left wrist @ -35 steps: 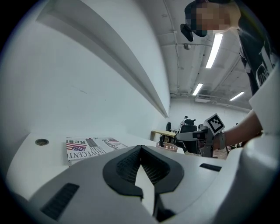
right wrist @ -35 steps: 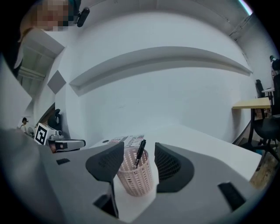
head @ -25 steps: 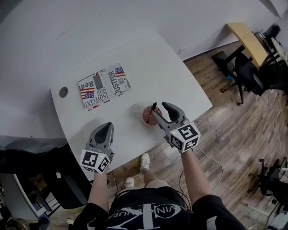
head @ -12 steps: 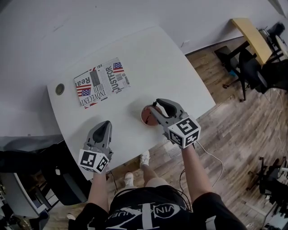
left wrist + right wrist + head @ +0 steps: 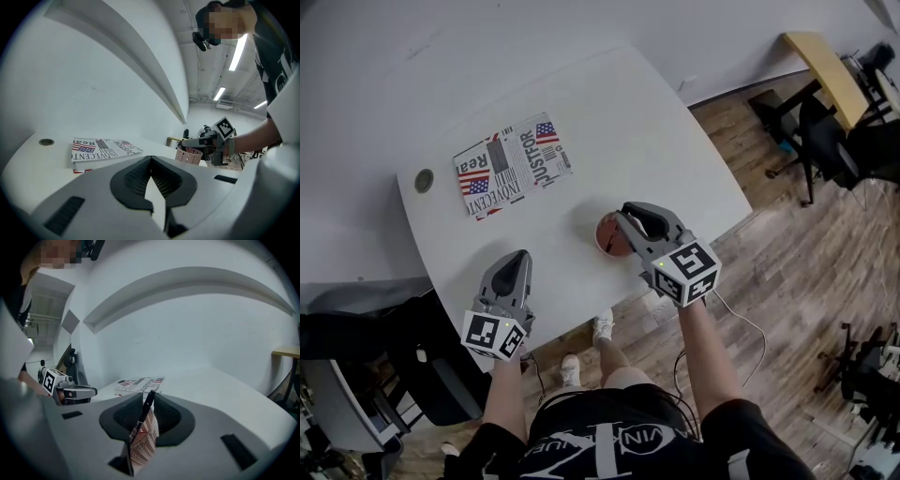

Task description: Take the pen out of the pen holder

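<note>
While the white table (image 5: 619,112) fills most of the head view, a flag-printed magazine (image 5: 511,164) lies flat on its far-left part. The left gripper (image 5: 517,261) is over the table's near edge, its jaws together with nothing between them. The right gripper (image 5: 144,401) reaches over the pinkish pen holder (image 5: 607,234) near the table's near-right edge. Its jaws have just been closing and pinch the black pen (image 5: 142,414), which stands tilted inside the holder. A small round disc (image 5: 424,180) sits at the left corner.
</note>
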A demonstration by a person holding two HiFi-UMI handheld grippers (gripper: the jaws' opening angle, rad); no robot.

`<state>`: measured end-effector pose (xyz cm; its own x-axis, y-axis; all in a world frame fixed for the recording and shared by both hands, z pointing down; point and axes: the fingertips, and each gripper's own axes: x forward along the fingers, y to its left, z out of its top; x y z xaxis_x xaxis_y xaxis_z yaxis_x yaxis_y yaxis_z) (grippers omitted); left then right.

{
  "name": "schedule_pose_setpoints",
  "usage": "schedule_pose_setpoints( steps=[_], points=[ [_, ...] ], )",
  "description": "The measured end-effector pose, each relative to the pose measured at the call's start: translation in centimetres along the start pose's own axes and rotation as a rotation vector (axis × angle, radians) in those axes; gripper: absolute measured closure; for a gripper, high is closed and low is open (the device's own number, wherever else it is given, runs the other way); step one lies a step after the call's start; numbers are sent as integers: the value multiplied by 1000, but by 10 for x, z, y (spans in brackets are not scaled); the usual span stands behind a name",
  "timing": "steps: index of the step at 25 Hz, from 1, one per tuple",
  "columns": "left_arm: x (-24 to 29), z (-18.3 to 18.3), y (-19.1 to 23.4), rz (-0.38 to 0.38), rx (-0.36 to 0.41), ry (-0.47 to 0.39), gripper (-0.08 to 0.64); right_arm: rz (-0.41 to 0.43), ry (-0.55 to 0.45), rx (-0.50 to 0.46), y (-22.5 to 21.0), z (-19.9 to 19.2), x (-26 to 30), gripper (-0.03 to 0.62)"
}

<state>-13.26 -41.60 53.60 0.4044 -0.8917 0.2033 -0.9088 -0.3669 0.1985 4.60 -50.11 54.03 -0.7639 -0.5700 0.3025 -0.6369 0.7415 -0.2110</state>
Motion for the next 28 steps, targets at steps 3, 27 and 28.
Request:
schedule_pose_setpoints(
  steps=[3,27,28],
  points=[
    [-4,-1,2,-5,1,-10,546,-15,-22,3,0,5,-3,520],
    [-29,12,-1,-42,8,-38,546,-88,-131,-47,22,46,-31,541],
    [-31,13,-1,-44,9,-40,546,-92,-134,-50,22,48,-33,541]
  ],
)
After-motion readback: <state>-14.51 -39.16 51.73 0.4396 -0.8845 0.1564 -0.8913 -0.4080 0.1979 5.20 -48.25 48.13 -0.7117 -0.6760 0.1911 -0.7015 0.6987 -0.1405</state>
